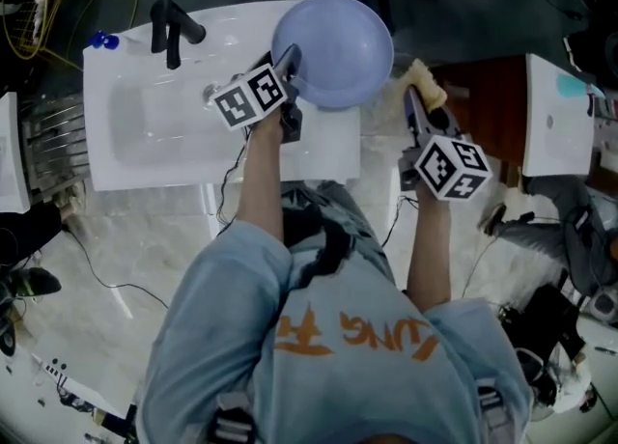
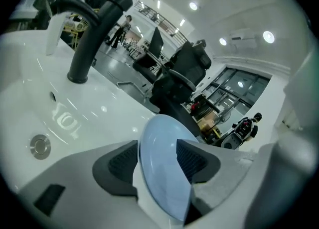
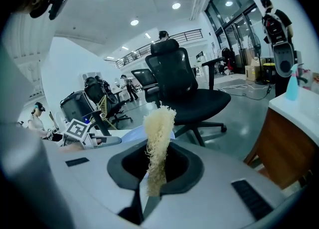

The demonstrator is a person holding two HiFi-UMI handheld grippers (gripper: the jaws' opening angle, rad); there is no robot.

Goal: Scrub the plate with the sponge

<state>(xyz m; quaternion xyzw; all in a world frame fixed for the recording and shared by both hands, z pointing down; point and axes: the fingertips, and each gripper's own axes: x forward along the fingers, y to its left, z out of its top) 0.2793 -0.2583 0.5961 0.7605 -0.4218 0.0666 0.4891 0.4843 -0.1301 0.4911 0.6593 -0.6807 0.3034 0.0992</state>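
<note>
A pale blue plate stands on edge over the right end of the white sink unit. My left gripper reaches to its left rim. In the left gripper view the plate stands between the two dark pads, with a small gap showing on each side, so the left gripper is open around it. My right gripper is just right of the plate and shut on a pale, fibrous sponge. In the right gripper view the sponge sticks up out of the right gripper.
A black faucet stands at the back of the basin, and its drain shows in the left gripper view. A brown wooden cabinet with a white top stands to the right. A black office chair stands beyond the sponge.
</note>
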